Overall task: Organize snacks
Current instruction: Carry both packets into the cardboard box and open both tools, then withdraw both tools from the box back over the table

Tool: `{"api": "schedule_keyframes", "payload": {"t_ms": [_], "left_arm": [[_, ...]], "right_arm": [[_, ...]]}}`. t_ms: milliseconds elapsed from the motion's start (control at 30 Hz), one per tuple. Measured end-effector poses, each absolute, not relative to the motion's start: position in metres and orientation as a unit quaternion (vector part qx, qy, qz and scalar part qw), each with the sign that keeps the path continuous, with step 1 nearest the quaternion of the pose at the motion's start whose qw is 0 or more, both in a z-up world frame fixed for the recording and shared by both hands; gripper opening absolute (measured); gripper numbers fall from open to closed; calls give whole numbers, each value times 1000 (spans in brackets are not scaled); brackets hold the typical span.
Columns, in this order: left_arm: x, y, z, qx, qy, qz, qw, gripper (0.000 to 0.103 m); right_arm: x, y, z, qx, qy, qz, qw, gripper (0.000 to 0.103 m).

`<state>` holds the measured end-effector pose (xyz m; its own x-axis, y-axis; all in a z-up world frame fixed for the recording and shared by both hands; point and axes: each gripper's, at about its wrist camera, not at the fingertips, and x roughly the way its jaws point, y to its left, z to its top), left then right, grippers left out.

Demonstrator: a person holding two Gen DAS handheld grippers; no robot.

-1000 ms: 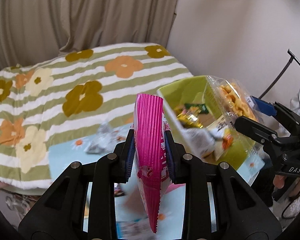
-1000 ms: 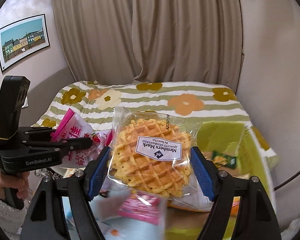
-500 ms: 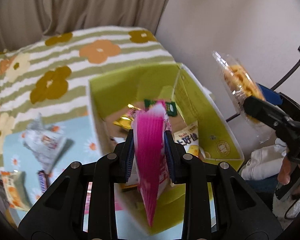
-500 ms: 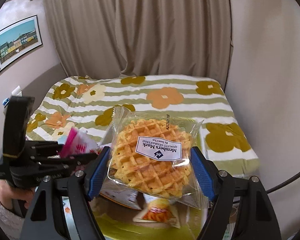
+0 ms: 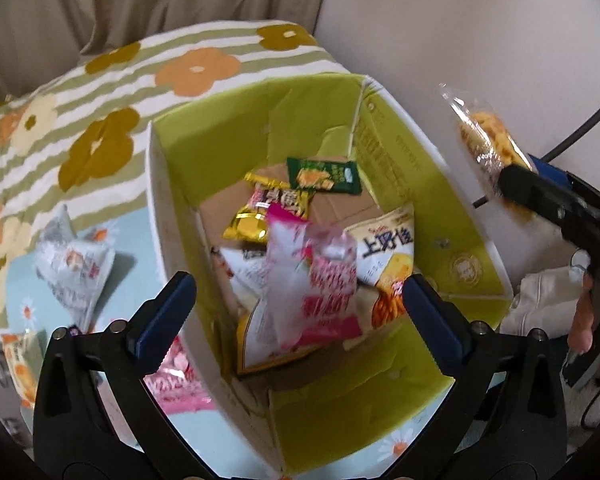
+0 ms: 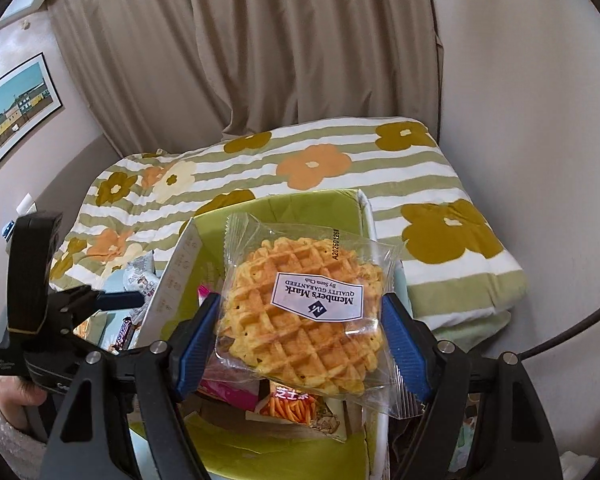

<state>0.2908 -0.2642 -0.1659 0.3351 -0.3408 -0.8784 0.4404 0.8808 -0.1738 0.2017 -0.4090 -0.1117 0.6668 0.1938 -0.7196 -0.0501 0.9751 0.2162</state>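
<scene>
A green cardboard box (image 5: 384,148) stands on the bed and holds several snack packets. My left gripper (image 5: 300,312) is open above the box. A pink packet (image 5: 312,280) is blurred just below the gripper, inside the box. My right gripper (image 6: 300,336) is shut on a wrapped waffle (image 6: 304,316) and holds it above the box (image 6: 316,208). The waffle (image 5: 488,140) and right gripper also show at the right of the left wrist view. The left gripper (image 6: 116,300) shows at the left of the right wrist view.
A grey packet (image 5: 76,272), an orange packet (image 5: 20,368) and another pink packet (image 5: 176,380) lie on the blue mat left of the box. A striped flowered blanket (image 6: 312,160) covers the bed. Curtains and walls stand behind. A chocolate bar (image 6: 124,330) lies by the box.
My left gripper has opened and let go of the pink packet, which has dropped into the box. My right gripper has moved over the box with the waffle.
</scene>
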Motion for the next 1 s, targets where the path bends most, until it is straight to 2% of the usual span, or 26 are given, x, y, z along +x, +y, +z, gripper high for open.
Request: {"api": "schedule_keyframes", "payload": {"t_ms": [333,400,467,600,733,1000], "left_arm": [[273,-233,-154,19,504,-215,836,102],[269,-229,-152,17,500,-212,840,102],[265,-223,-150,17,497,-204,843,102],[252,-206,-149,8,492,-192,849,102],[239,-191,-146,0,485,-176,857,102],[203,-138,-112,8,441,-105,891,102]], "right_arm": [[230,-396,-129,100,427,86,895,78],[237,-393,-138,102,436,86,890,93],[234,-392,-140,101,426,84,895,96],[218,-395,-135,113,394,95,907,97],[211,-391,-130,91,409,101,903,97],[192,-363,-97,39,370,144,917,97]]}}
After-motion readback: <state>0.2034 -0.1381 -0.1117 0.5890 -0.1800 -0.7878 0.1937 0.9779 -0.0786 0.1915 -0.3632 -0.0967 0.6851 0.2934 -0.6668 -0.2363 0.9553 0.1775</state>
